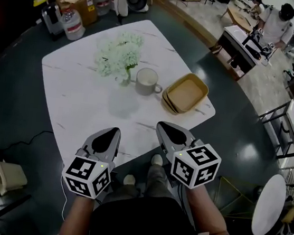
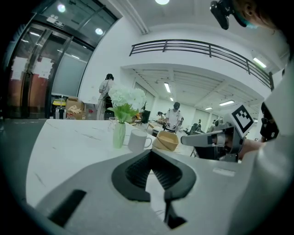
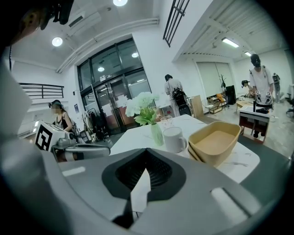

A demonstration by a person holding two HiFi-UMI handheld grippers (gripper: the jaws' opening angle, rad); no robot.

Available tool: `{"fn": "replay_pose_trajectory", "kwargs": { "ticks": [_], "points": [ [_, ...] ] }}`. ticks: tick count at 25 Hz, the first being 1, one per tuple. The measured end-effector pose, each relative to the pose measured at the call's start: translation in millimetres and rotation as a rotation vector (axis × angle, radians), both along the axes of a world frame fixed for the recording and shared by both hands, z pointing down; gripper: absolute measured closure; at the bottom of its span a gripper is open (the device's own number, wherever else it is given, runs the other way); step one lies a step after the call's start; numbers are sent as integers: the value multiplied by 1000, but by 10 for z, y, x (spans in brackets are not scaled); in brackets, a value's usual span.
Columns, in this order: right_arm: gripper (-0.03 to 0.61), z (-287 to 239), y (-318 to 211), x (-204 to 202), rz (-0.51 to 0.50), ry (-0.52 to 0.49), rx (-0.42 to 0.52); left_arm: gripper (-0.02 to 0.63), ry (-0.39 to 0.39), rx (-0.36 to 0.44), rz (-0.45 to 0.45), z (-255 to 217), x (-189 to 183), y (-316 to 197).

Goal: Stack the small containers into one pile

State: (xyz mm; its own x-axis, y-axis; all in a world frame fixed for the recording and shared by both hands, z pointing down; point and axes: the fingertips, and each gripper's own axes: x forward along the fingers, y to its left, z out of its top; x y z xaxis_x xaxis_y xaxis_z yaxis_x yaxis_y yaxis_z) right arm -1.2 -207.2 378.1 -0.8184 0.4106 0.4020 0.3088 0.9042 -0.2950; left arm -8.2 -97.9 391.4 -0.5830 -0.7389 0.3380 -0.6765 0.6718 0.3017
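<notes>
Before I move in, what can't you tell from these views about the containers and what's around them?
Container stack: count unclear; the rims are too small in head view, and the base is behind the right gripper in its own view.
Mug: contents unclear; only a pale interior in head view, side-on elsewhere.
Vase: mostly covered by flowers in head view.

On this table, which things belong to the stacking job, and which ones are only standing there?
Part of the job:
- tan containers, already nested in one pile
- left gripper, shut and empty
- right gripper, shut and empty

Only standing there:
- white mug, beside the pile
- vase of white flowers
</notes>
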Motion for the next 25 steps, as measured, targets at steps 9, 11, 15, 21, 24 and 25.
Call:
{"fn": "replay_pose_trajectory", "kwargs": {
  "ticks": [9, 11, 15, 21, 24, 25],
  "points": [
    [578, 33, 374, 77, -33, 4, -17, 618, 14, 7, -20, 30, 79, 243],
    [578, 50, 416, 83, -33, 6, -15, 618, 13, 3, -15, 42, 90, 269],
    [578, 90, 478, 109, -22, 14, -34, 618, 15, -2, -13, 66, 99, 323],
    [578, 139, 560, 115, -27, 33, -53, 618, 22, 22, -6, 37, 103, 360],
    [578, 110, 599, 117, -34, 32, -48, 618, 24, 29, -5, 24, 109, 372],
    [578, 109, 611, 123, -34, 33, -48, 618, 26, 30, -4, 28, 115, 378]
  ]
}}
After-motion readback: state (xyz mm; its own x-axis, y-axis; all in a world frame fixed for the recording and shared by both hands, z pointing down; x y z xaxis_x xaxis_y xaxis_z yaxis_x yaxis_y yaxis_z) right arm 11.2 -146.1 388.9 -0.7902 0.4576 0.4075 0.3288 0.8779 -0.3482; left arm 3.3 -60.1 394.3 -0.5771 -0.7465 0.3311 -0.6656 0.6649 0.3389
